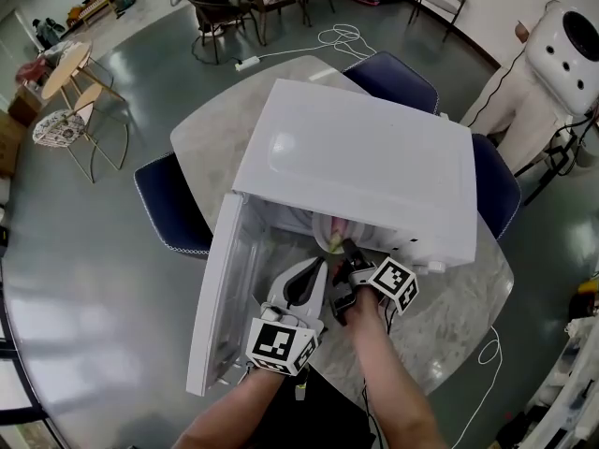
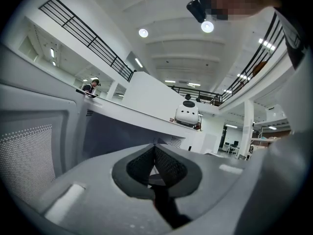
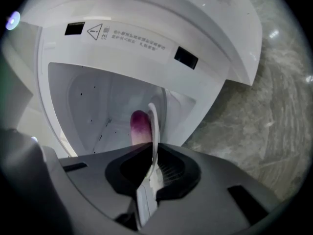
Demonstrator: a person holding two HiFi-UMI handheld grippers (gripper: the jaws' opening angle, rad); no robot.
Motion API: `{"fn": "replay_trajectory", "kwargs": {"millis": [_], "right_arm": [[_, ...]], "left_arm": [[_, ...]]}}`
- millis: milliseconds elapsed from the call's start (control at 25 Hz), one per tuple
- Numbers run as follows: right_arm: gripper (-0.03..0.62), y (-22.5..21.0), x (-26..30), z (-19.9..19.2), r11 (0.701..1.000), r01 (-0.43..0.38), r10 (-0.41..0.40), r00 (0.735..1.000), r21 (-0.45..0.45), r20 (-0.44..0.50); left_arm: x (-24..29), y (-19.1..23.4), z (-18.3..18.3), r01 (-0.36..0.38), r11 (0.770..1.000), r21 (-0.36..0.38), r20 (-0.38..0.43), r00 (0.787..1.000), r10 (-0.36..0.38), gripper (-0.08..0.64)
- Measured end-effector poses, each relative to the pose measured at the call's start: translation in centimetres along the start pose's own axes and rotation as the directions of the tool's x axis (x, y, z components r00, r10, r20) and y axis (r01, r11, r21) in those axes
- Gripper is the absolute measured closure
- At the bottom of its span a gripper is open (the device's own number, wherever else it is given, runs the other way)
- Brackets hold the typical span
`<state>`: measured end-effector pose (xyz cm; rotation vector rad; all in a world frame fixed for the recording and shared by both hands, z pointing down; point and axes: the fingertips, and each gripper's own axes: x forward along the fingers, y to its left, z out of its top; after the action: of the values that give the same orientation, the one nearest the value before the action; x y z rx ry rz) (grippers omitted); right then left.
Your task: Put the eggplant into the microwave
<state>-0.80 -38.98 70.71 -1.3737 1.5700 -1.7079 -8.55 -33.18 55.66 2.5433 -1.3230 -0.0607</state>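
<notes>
Left gripper [image 1: 316,267] is hovering just beside the open door [image 1: 215,297], jaws pressed together, nothing between them. Right gripper [image 1: 348,251] is clamping the rim of a white plate [image 3: 154,126]. The eggplant [image 3: 140,126] is sitting against that plate at the cavity mouth of the microwave [image 1: 365,157]. The marble table [image 1: 449,297] is carrying the microwave.

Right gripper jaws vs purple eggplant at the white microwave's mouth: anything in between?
Only a thin white plate rim, clamped in the right gripper; the purple eggplant shows just beside it. Right gripper view shows this.
</notes>
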Motion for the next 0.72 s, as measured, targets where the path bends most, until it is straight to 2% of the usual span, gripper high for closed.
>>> {"fn": "replay_trajectory", "kwargs": {"millis": [160,240,320,720], "right_arm": [[0.567,0.2,0.6,0.2,1.0,-0.026,0.026,1.0,-0.017,-0.008],[0.528,0.4,0.8,0.2,0.999,-0.042,0.042,0.999,-0.018,-0.008],[0.522,0.6,0.6,0.1,0.999,-0.048,0.048,0.999,-0.023,-0.008],[0.52,0.5,-1.9,-0.6,0.998,-0.008,0.009,1.0,-0.056,0.02]], "left_arm": [[0.1,0.3,-0.3,-0.007,1.0,-0.005,-0.009,1.0,0.007,0.552],[0.1,0.4,-0.5,-0.009,1.0,-0.007,-0.013,1.0,0.009,0.552],[0.2,0.4,-0.6,-0.01,1.0,-0.01,-0.015,1.0,0.009,0.552],[0.5,0.5,-0.6,-0.005,1.0,-0.02,-0.01,1.0,0.005,0.552]]}}
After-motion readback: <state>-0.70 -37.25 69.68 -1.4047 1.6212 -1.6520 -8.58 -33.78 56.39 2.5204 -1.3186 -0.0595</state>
